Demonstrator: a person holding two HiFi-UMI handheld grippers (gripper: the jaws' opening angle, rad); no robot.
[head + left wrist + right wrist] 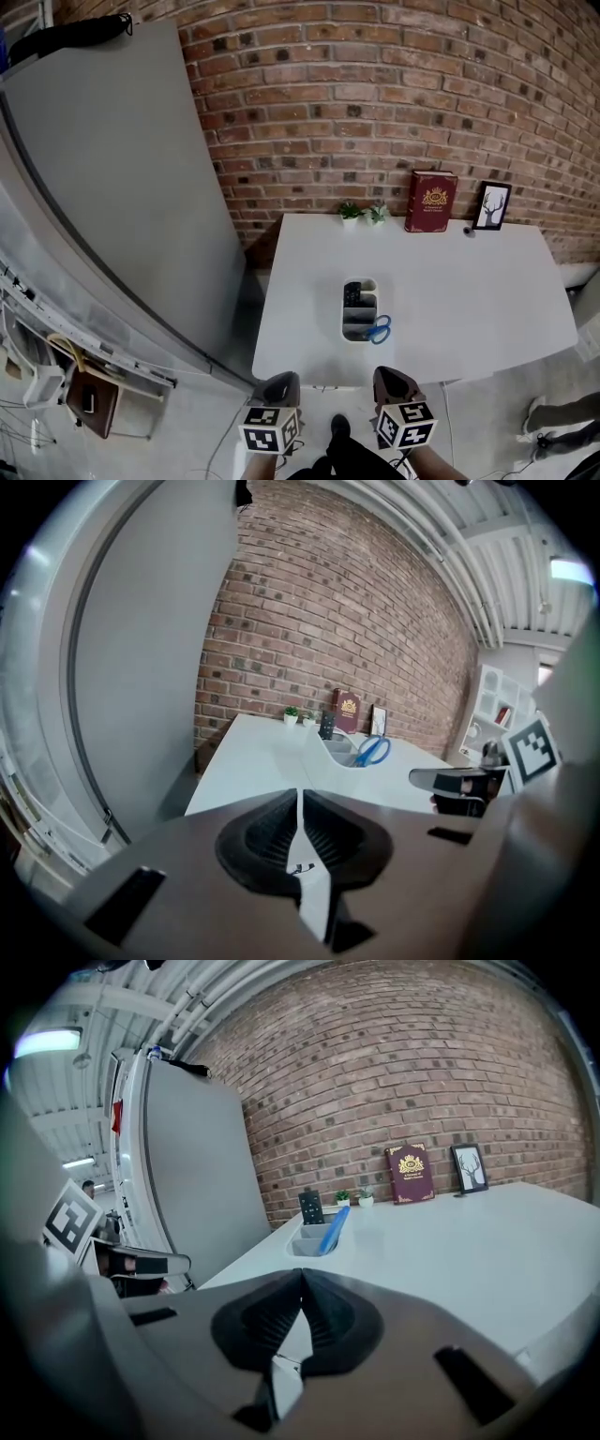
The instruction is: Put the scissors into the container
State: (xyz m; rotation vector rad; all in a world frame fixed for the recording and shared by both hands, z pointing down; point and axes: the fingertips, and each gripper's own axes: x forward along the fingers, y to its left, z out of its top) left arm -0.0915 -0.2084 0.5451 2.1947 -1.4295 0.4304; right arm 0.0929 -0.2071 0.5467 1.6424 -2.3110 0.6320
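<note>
Blue-handled scissors rest in the near compartment of a white container on the white table, handles sticking out over its right rim. A black upright object stands in the far compartment. Both grippers hang below the table's front edge, well short of the container: the left gripper and the right gripper. In the left gripper view the left gripper is shut on nothing, with the scissors far ahead. The right gripper is likewise shut and empty, the scissors and container beyond it.
A red book, a framed picture and two small potted plants line the table's back edge against the brick wall. A tall grey cabinet stands to the left. Another person's feet show at the lower right.
</note>
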